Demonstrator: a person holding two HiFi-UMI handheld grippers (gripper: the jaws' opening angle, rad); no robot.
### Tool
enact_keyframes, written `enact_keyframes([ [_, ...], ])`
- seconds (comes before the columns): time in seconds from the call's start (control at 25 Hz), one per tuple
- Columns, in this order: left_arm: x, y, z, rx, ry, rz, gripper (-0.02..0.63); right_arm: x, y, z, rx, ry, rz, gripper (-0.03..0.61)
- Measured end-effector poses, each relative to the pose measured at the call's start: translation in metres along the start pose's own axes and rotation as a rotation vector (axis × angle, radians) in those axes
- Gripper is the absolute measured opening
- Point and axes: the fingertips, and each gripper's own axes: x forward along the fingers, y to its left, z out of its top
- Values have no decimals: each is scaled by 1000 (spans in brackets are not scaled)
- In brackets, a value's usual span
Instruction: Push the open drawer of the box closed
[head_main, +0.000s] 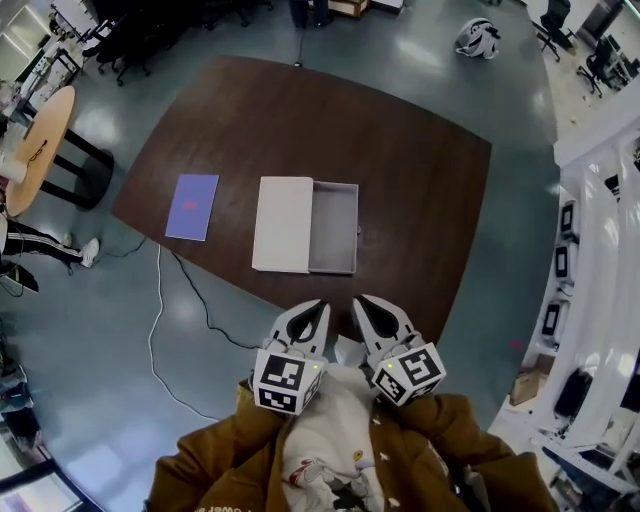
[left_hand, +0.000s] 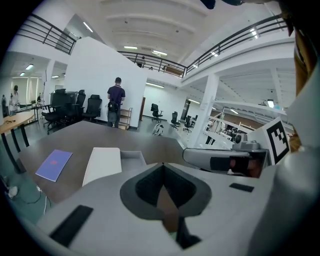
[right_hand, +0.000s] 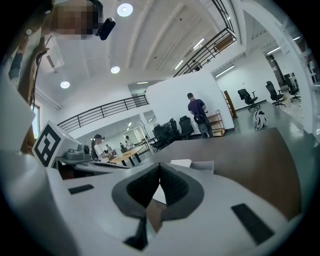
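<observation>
Close to my chest, above my brown fleecy jacket (head_main: 215, 462), I hold both tools over the floor short of the table edge. My left gripper (head_main: 319, 304) has its dark padded jaws pressed together on nothing, and my right gripper (head_main: 360, 300) is closed and empty likewise; both are smooth white plastic. Ahead lies the table (head_main: 410, 170), a dark brown matt top with rounded corners. On it sits the flat cream box (head_main: 283, 224), its shallow grey drawer (head_main: 334, 228) pulled out to the right. A purple sheet (head_main: 192, 207) lies left of the box. A white cable (head_main: 157, 300) snakes across the glossy grey floor (head_main: 90, 330).
</observation>
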Motion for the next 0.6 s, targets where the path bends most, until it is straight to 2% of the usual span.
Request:
enact_keyframes([
  [0.36,23,9,-7,-8,32,9,6,21,-36,-20,37,79,-28,8],
  [0.52,27,13,-13,-18,53,11,6,31,-55,-35,10,139,-40,9],
  [0.6,29,14,-13,-20,59,9,6,36,-64,-39,-17,156,-42,48],
])
